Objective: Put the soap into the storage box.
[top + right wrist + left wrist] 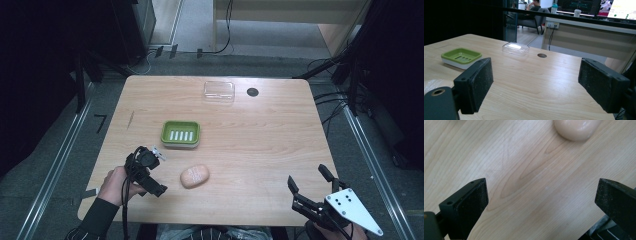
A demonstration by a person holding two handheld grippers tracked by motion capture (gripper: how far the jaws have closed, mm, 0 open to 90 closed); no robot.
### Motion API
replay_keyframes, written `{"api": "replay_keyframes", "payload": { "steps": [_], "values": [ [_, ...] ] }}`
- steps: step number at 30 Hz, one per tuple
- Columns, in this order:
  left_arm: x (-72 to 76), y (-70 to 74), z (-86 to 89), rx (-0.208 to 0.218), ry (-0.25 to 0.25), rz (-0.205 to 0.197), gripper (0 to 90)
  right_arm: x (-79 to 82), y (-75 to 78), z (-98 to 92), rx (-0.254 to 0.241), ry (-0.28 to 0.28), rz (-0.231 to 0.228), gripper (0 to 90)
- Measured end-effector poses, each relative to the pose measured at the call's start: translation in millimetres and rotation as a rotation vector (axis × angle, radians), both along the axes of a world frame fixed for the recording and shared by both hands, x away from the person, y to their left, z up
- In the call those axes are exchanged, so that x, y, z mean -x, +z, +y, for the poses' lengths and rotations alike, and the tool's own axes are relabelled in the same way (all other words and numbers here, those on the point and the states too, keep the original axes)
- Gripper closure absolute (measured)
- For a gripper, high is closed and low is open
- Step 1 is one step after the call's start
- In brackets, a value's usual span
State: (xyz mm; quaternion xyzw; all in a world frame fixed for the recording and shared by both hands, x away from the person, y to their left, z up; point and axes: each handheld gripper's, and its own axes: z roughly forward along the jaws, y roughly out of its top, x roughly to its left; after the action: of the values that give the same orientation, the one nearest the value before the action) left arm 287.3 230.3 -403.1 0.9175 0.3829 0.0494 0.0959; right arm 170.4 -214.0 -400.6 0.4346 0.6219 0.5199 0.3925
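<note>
High view: the left gripper (159, 170) is held with jaws spread beside the soap bar (194, 176). The right gripper (309, 181) is likewise seen released, empty.

The work surface is a light wood-grain table (260, 150) with rounded corners and a dark round grommet hole (252, 92) near its far edge. Grey floor (60, 165) surrounds it, crossed by metal rails (57, 160) and black cables (327, 107). Beyond stands a light wooden desk (589, 35) carrying lit monitors (620, 8).
</note>
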Motion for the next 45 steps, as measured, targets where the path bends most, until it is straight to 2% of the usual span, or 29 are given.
{"api": "replay_keyframes", "payload": {
  "steps": [19,28,35,44,45],
  "values": [
    [-20.9,-3.5,-47.3,-0.011,-0.105,0.018,0.0,0.2,-0.1,-0.2,0.001,0.002,0.000,13.2],
    [-27.5,-6.7,-60.1,-0.002,-0.120,0.031,0.0,0.2,-0.2,-0.5,0.000,0.003,-0.001,13.3],
    [-33.8,-13.0,-69.7,-0.011,-0.142,0.038,0.0,0.1,-0.2,-0.6,0.001,0.003,-0.001,13.2],
    [-41.2,-25.8,-84.4,0.002,-0.178,0.033,0.0,0.3,-0.2,-0.9,0.002,0.002,-0.003,13.2],
    [-41.2,-27.0,-85.8,0.002,-0.180,0.042,0.0,0.6,-0.2,-0.8,0.002,0.001,-0.003,13.3]
  ]
}}
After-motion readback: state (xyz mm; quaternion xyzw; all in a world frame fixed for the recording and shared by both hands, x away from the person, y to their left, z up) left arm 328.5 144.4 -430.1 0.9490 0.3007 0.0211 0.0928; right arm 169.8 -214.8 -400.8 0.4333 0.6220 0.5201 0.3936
